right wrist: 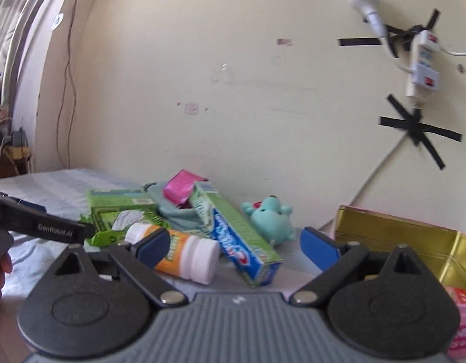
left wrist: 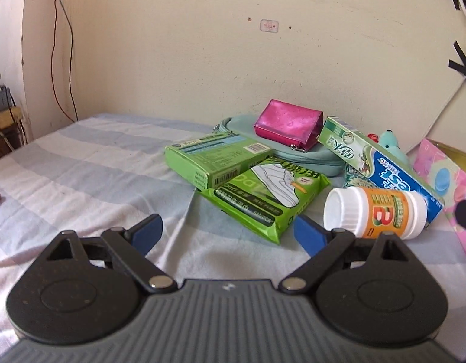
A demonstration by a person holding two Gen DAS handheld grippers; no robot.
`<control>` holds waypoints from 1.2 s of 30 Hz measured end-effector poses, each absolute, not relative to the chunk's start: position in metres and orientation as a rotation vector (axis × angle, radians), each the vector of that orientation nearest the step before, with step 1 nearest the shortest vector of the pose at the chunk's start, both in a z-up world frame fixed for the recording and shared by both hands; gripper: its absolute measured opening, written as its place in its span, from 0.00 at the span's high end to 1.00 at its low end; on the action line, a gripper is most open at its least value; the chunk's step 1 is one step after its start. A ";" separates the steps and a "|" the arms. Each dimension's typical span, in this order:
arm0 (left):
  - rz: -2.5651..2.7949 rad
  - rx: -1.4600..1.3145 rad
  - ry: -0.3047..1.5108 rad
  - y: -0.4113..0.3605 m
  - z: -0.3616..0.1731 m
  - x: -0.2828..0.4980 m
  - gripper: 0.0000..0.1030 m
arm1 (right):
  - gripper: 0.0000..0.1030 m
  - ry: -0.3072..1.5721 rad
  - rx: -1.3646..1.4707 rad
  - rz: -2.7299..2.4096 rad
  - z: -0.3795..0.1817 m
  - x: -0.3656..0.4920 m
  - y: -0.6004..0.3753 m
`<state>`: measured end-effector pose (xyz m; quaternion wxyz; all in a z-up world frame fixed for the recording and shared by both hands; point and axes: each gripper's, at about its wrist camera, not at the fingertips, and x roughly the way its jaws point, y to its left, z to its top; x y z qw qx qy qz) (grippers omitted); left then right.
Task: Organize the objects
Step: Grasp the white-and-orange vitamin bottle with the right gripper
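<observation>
- the left gripper [left wrist: 228, 231] is hovering low over a bed [left wrist: 82, 163] covered in a blue-and-white striped sheet, its jaws spread wide and gripping nothing.
- the right gripper [right wrist: 236, 243] is hanging above the same bed, jaws likewise released; its left pad is overlapping the vitamin bottle [right wrist: 184, 254] in the picture, but whether it is touching the bottle cannot be told.
- the clutter is sitting in a heap against the wall: a green box [left wrist: 215, 158] is leaning on a green wipes pack [left wrist: 266, 199], the bottle is lying on its side just beside the pack, and a toothpaste box [left wrist: 381, 163] is slanting behind the bottle.
- a pink purse [left wrist: 289, 125] is resting on a pale teal pouch [left wrist: 308, 155], most of which is hiding under the purse and the boxes.
- a teal plush toy [right wrist: 270, 217] is showing only its head in the left wrist view, behind the toothpaste box.
- a gold-lined tin [right wrist: 414, 239] is standing open at the right, cut off by the frame and partly blocked by the right gripper; a pink item inside it is too cropped to identify.
- the lettering on the packages is too small or tilted to read fully.
</observation>
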<state>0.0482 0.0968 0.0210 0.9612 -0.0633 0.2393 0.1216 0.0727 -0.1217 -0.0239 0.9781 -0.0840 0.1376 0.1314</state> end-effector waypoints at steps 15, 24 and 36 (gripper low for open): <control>-0.085 -0.355 0.504 0.087 0.028 0.089 0.12 | 0.40 0.473 0.189 0.305 -0.038 0.140 -0.130; -0.267 -0.504 0.589 0.089 0.003 0.118 0.32 | 0.36 0.598 0.175 0.451 -0.047 0.153 -0.122; -0.434 -0.343 0.474 0.057 0.025 0.082 0.42 | 0.68 0.482 0.046 0.457 -0.036 0.118 -0.108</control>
